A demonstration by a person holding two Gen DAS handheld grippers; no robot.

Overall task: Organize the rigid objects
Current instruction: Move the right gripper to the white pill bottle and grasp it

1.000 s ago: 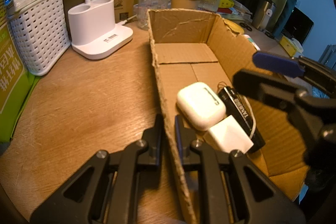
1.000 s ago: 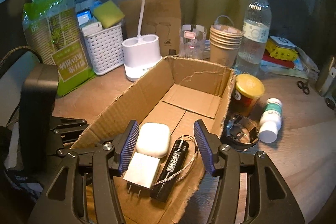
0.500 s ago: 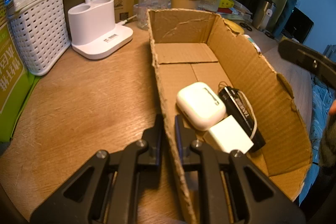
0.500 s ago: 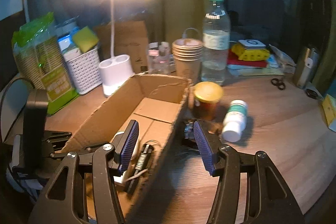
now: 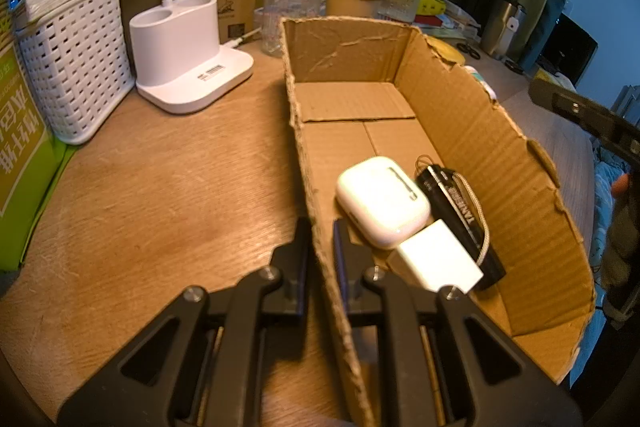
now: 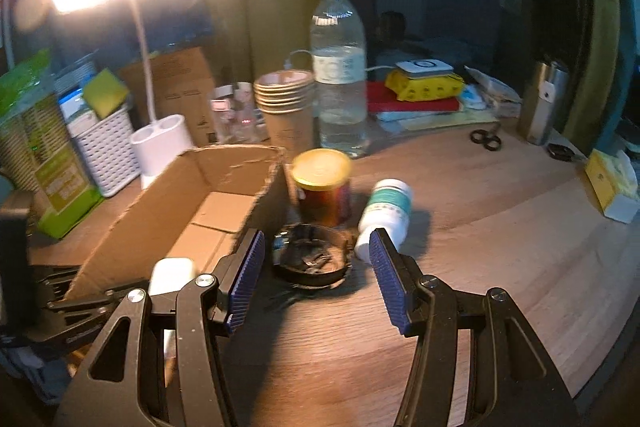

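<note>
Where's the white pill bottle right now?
In the right wrist view, the white pill bottle lies on its side on the table, right of the yellow-lidded jar, outside the cardboard box.

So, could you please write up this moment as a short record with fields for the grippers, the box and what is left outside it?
left gripper: shut on the near side wall of the cardboard box
right gripper: open, nothing between its fingers, above the table
in the box: white earbud case, white charger, black flashlight
outside, right of the box: black watch, jar with yellow lid, white pill bottle lying on its side
</note>
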